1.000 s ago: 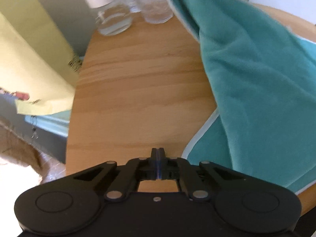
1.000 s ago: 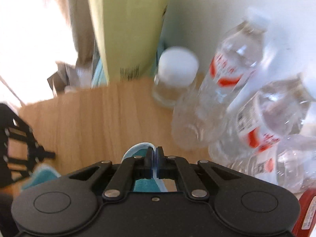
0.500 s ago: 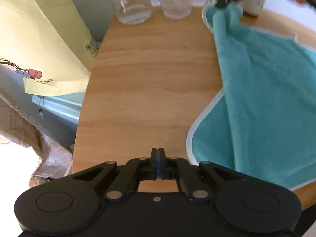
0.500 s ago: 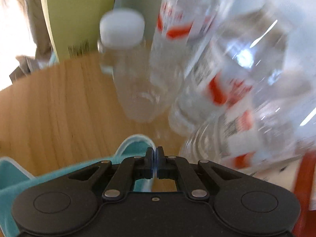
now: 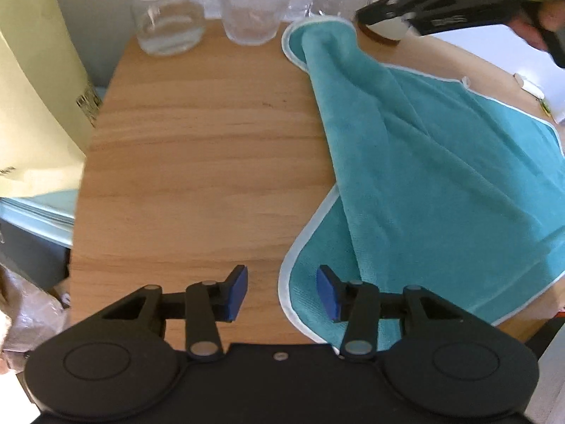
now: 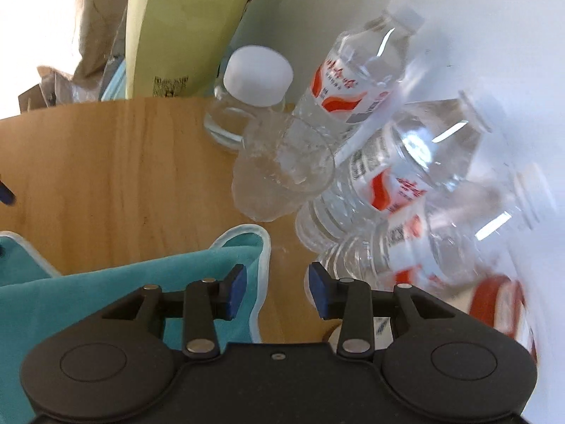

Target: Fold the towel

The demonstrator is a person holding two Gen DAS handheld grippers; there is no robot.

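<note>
Wooden table [image 5: 197, 162], teal towel [image 5: 441, 176] draped on it, glass [image 5: 256, 3], jar [image 5: 166, 14]; bottles [image 6: 356, 81] in right view only; left tool [image 5: 281, 291] and right tool [image 6: 275, 291] both spread apart, holding nothing

A wooden table [image 5: 197, 162] extends ahead of both claws. Ahead-left of the left claw, at the far table edge, stands a clear jar [image 5: 166, 17] with a white lid; a drinking glass [image 5: 254, 3] stands just right of it. A yellow-green paper bag [image 5: 31, 99] stands far left. Ahead-right of the right claw, several water bottles [image 6: 356, 74] with red-and-white labels cluster against a white wall [image 6: 476, 17].
</note>
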